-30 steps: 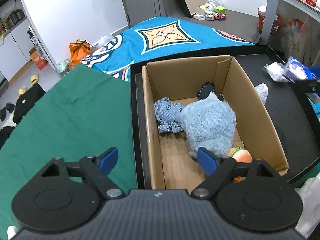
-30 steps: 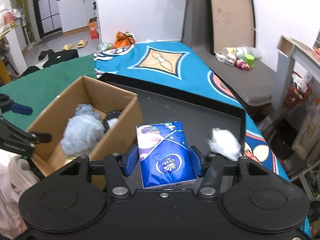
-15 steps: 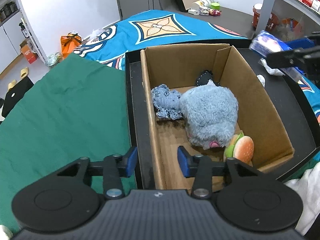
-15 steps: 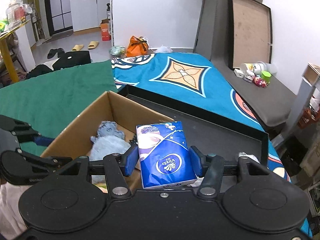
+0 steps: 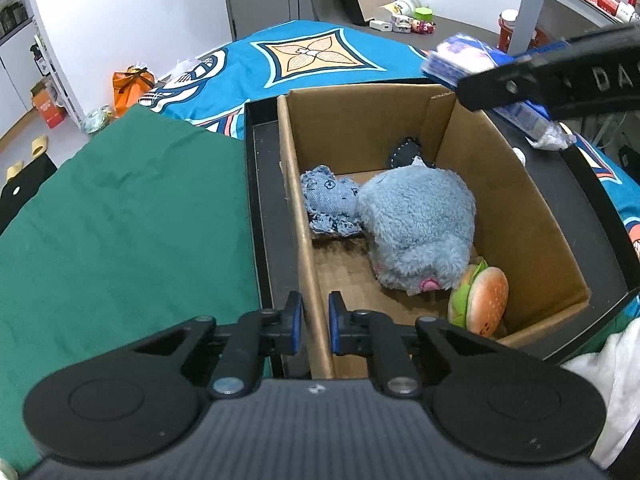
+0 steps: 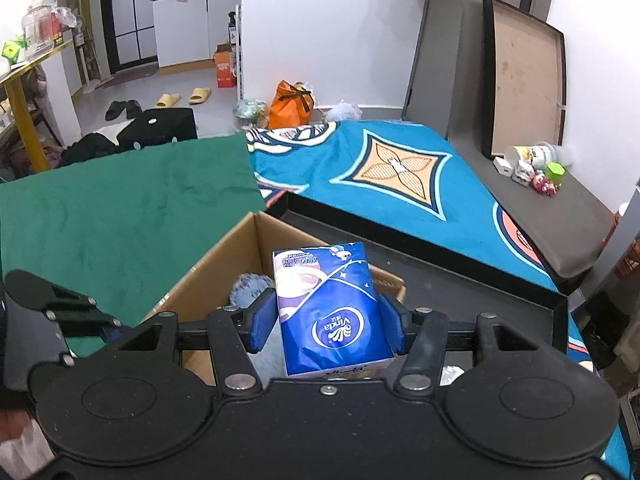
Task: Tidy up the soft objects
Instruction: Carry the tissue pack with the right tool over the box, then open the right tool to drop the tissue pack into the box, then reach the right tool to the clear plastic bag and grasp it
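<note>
Our right gripper (image 6: pixel 326 326) pinches the blue tissue pack (image 6: pixel 330 306) across its short sides, so the pack's long axis runs forward along our fingers; the cardboard box (image 6: pixel 224 256) lies just ahead of and below that gripper, its far corner under the pack's front end; we judge the coming move to be a short drop downward and a little toward our left, then a release.

Our left gripper (image 5: pixel 310 322) is much the nearer to the box; its blue pads straddle the near end of the box's left wall (image 5: pixel 308 280), narrowed to a slim gap with the cardboard between them; whether they truly bite the wall or merely flank it we cannot tell, though it looks like a steadying hold.

From the left gripper, the box opens forward and to the right; inside it lie a pale blue plush (image 5: pixel 420 236) in the middle, a denim soft piece (image 5: pixel 330 206) touching its far-left side, a dark stitched piece (image 5: pixel 406 150) at the far end, and a burger toy (image 5: pixel 480 298) at the near-right corner; bare floor shows along the near-left, which seems the likeliest spot for the pack; the box stands in a black tray (image 5: pixel 260 208).
</note>
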### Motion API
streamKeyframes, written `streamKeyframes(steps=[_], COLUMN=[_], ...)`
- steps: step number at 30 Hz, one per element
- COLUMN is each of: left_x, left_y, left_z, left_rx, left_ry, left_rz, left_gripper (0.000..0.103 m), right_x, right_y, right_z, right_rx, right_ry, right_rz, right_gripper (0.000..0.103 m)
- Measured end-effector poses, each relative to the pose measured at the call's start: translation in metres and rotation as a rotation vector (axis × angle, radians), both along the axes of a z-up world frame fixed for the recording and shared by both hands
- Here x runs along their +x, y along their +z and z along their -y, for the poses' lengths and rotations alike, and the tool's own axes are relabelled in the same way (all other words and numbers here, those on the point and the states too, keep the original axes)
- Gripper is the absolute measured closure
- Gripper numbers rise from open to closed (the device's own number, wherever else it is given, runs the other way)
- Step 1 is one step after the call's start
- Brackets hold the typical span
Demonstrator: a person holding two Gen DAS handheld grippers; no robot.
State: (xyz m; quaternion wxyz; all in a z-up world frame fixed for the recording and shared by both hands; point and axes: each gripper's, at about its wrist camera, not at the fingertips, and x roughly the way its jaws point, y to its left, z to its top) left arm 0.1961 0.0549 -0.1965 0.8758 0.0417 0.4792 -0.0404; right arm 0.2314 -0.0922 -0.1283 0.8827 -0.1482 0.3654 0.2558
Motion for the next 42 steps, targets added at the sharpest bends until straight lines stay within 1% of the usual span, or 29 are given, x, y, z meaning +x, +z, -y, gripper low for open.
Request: streamKeyframes(steps=[8,9,13,15,21,25,34,37,38,42], left_x=[-0.002,-0.002,-0.001,-0.001,0.001,0.0,0.001,0.003,0.003,0.004], left_y=[0.002,0.002,0.002,0.002,0.002,0.001,0.002,0.003,0.004,0.009], left_z=[-0.001,0.0,0.0,0.0,0.001,0.003,0.007,0.009,0.01,0.013], left_rx=[-0.008,-0.005,-0.004,-0.002,0.002,0.006,0.023,0.029,0.036,0.047], left_ry=[0.009,0.008,0.009,0.009,0.016,0.022,0.027,0.025,0.027,0.032], left_rz=[-0.004,-0.003,-0.005,-0.007,-0.01,-0.012,-0.025,-0.038,-0.038,-0.031], left_gripper=[0.09,0.09,0.09,0.09,0.09,0.09,0.09,0.089,0.087,0.085], right_x=[0.006,0.008,0.009,0.007,0.007,0.004,-0.006,-0.005,-0.005,-0.005], right_y=[0.001,-0.001,-0.007,-0.008,-0.013,-0.019,-0.025,-0.026,-0.026,-0.027], right_z=[-0.004,-0.003,0.001,0.005,0.025,0.031,0.04,0.05,0.054,0.07], right_rx=[0.011,0.014,0.023,0.018,0.035,0.035,0.036,0.033,0.033,0.038], right_ry=[-0.043,-0.051,-0.061,-0.064,-0.09,-0.083,-0.061,-0.071,-0.077,-0.106], right_rz=[0.02,0.013,-0.021,-0.013,-0.057,-0.085,-0.111,-0.117,-0.118,-0.122], right_gripper=[0.049,0.047,0.03,0.028,0.028,0.028,0.028,0.028,0.028,0.028])
